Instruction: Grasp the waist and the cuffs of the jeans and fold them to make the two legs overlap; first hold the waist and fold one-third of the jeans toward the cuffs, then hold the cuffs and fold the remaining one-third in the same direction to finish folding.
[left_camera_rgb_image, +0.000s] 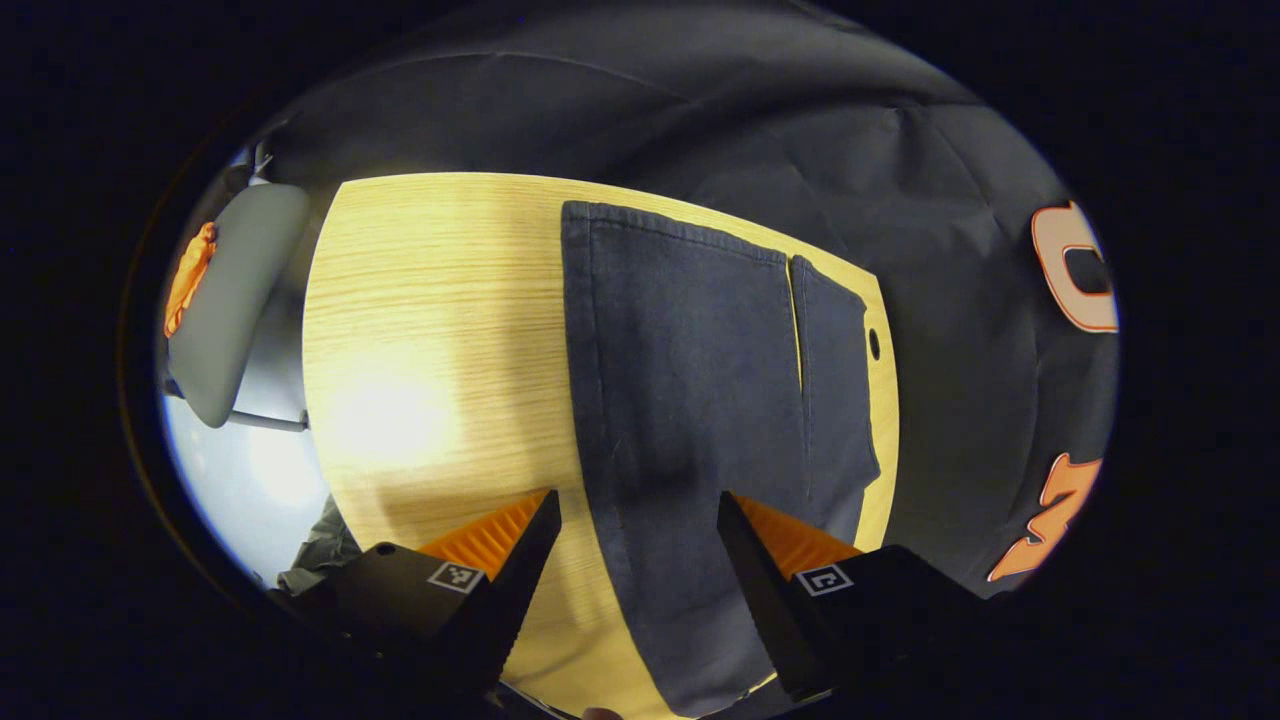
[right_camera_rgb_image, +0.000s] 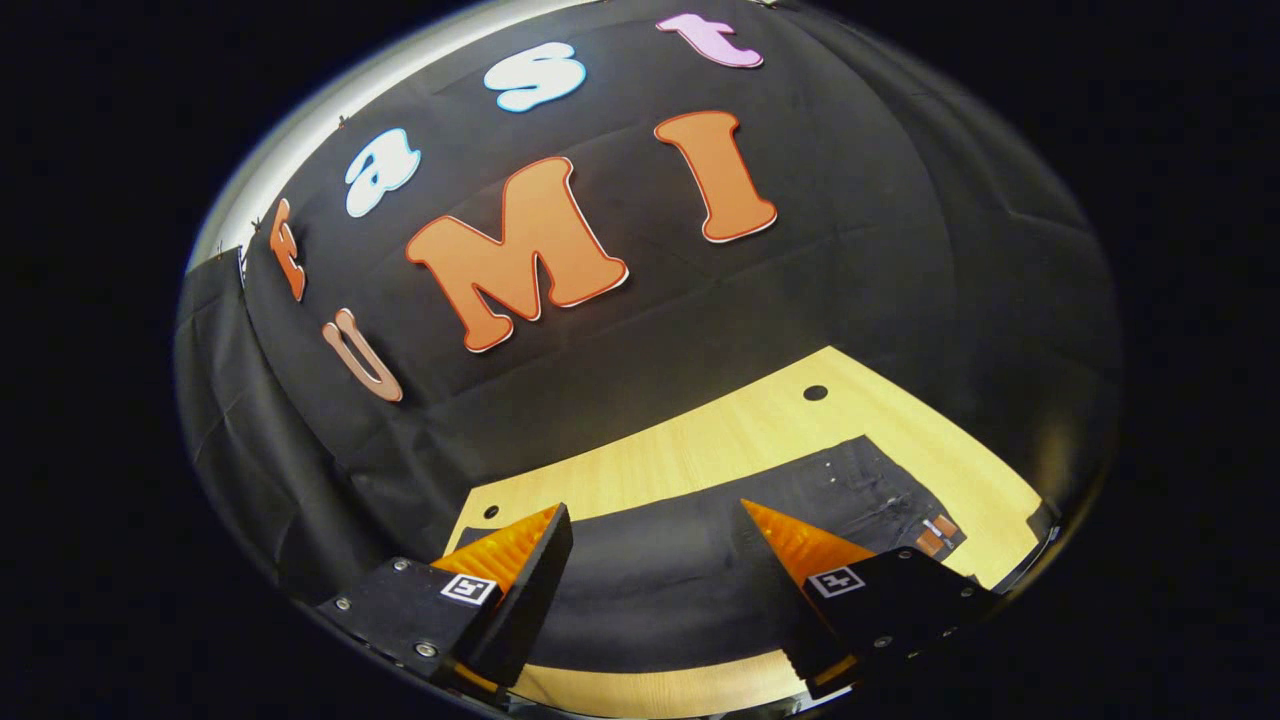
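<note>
Dark jeans (left_camera_rgb_image: 700, 400) lie flat on the light wooden table (left_camera_rgb_image: 440, 330), their two legs side by side with the cuffs at the far edge. In the left gripper view my left gripper (left_camera_rgb_image: 638, 505) hovers open above the legs, nothing between its fingers. In the right gripper view the jeans (right_camera_rgb_image: 650, 570) stretch across the table (right_camera_rgb_image: 760, 425), the waist end with small tags at the right. My right gripper (right_camera_rgb_image: 655, 520) is open above the cloth, holding nothing.
A grey chair (left_camera_rgb_image: 235, 300) with an orange item stands beyond the table's left side in the left gripper view. The booth's black cloth wall (right_camera_rgb_image: 620, 330) rises right behind the table. Small round holes (right_camera_rgb_image: 815, 393) mark the tabletop.
</note>
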